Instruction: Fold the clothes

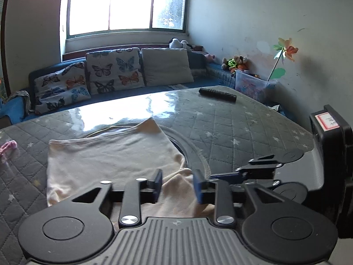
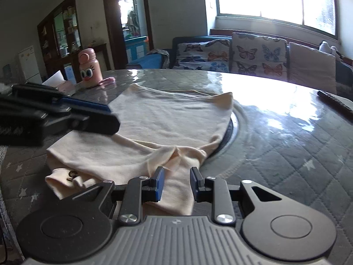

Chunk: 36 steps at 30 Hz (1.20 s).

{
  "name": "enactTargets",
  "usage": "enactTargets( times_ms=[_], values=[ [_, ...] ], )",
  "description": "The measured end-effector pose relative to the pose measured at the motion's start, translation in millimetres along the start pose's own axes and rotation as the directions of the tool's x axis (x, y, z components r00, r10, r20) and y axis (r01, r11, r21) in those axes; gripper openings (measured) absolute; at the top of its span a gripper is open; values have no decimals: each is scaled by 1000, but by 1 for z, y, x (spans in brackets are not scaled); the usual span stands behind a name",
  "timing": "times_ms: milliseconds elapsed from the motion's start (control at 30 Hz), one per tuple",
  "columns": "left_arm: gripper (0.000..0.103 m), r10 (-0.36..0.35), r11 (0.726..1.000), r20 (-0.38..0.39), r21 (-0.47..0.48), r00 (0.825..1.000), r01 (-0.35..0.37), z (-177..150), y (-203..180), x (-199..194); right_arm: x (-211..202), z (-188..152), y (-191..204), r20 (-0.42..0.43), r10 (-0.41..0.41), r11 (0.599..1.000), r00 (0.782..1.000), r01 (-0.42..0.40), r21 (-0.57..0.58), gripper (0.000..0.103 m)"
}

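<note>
Lying folded, the cream garment [image 2: 154, 119] sits between both parted claws; its dark print is unreadable.

Black grippers [image 1: 177, 185] — blue pads [image 2: 159, 184], silver screws

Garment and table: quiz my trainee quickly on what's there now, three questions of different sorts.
1. True or false: the remote lies on the garment.
2. In the right wrist view, what stands on the table beyond the garment? A) a pink bottle B) a lamp C) a vase
3. Fill in: the left gripper has its jaws ___ above the garment.
Key: 1 false, the remote lies on the table, apart from the garment; 2 A; 3 open.
</note>
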<state>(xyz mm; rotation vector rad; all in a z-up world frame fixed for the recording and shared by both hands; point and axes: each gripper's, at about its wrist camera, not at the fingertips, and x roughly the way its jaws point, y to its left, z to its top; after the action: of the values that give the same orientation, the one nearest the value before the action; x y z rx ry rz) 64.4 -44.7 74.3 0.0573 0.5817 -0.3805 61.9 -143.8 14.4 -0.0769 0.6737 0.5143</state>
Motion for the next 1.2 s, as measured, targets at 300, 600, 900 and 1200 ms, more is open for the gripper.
enactTargets(
  times_ms=[300,600,900,1200],
  values=[
    [36,140,988,-27,-54,990,-142,-34,60,-35,-9,9,-4,29,12,1000,1000,-12,22,25],
    [38,256,960,-128,-87,958,-268,-95,102,-60,14,2,16,-53,46,999,998,-47,-12,23],
    [32,259,963,-113,-52,959,-266,-103,93,-48,11,9,28,-39,-8,997,999,5,-79,6],
    [3,289,957,-104,15,952,-289,-106,85,-51,-5,22,29,36,-47,991,998,51,-125,6]
  ],
)
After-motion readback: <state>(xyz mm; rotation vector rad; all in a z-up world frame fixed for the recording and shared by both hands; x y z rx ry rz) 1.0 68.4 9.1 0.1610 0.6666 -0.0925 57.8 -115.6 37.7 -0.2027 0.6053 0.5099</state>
